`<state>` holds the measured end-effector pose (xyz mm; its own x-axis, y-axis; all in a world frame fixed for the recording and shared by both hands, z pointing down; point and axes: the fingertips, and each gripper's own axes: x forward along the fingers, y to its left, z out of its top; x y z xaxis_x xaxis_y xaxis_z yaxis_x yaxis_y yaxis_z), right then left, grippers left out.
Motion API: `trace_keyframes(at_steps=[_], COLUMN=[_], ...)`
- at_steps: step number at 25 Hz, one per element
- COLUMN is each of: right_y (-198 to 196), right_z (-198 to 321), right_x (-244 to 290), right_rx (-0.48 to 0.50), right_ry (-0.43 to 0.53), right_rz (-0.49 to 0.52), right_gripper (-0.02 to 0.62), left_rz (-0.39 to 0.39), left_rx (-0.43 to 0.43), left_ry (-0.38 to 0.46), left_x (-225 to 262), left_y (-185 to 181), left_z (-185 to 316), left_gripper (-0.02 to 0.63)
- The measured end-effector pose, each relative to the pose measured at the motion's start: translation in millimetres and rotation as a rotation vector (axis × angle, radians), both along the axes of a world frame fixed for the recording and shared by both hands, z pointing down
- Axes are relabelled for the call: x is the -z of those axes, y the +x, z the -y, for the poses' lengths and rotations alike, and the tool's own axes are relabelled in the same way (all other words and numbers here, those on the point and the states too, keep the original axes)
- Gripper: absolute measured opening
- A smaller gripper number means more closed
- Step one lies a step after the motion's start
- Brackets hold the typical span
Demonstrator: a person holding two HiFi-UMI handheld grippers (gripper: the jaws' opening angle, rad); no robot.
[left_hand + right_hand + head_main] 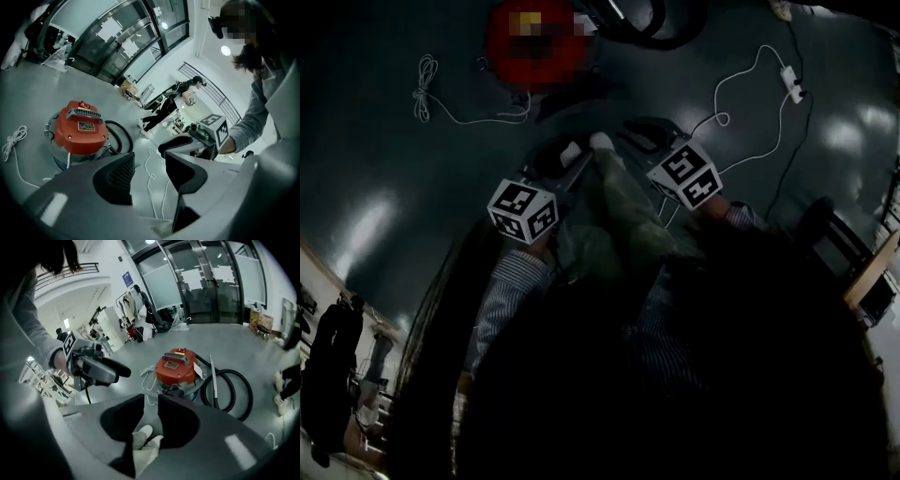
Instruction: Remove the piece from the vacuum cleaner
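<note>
The red-topped vacuum cleaner (539,42) stands on the grey floor ahead of me, with its black hose (234,390) coiled beside it and a metal wand (213,380) leaning on the hose. In the left gripper view the vacuum cleaner (79,131) sits to the left of the jaws. My left gripper (150,159) is open with only floor between its jaws. My right gripper (151,401) stands open by a narrow gap and grips nothing; a white shoe (145,441) shows below it. Both grippers (565,159) (649,133) hover short of the vacuum cleaner (178,366), apart from it.
A white cord (427,89) lies coiled on the floor at the left, and another cable with a power strip (792,84) runs at the right. A chair (839,234) stands at the right edge. People (173,101) and racks stand far behind, by glass doors.
</note>
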<state>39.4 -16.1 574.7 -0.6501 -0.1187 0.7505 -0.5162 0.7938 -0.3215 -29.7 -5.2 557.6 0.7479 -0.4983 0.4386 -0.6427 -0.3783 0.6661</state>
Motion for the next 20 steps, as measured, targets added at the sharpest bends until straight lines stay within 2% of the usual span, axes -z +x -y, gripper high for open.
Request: trace_keyframes(at_steps=[2,6,7,11,15,20], right_y=[-1.6,-1.5,-1.9,-5.4,-5.5,0.3], right_z=[-1.6,5.5,9.5,24.0,29.9,23.7], right_x=[-29.1,-78.9,-89.2,-127.7,-157.5,-185.1], right_rx=[0.059,0.177,0.208,0.309,0.392,0.451], right_ry=[0.011,0.079,0.102,0.164,0.227,0.234], right_rz=[-0.036,-0.124,-0.148,-0.211,-0.28,-0.34], right_gripper=[0.097,0.135,0.138,0.143,0.158,0.158], left_rz=[0.064,0.275,0.302,0.32,0.423,0.552], left_rx=[-0.047,-0.183,-0.204,-0.266,-0.335,-0.432], left_ry=[0.008,0.08,0.092,0.102,0.115,0.105], left_x=[-30.2,-89.3,-99.9,-146.9,-180.4,-216.1], left_y=[1.9,1.1,-0.1,1.2,-2.1,-9.1], left_z=[1.9,3.6,6.7,15.2,18.6,15.5], left_gripper=[0.231,0.284,0.284,0.284,0.289,0.296])
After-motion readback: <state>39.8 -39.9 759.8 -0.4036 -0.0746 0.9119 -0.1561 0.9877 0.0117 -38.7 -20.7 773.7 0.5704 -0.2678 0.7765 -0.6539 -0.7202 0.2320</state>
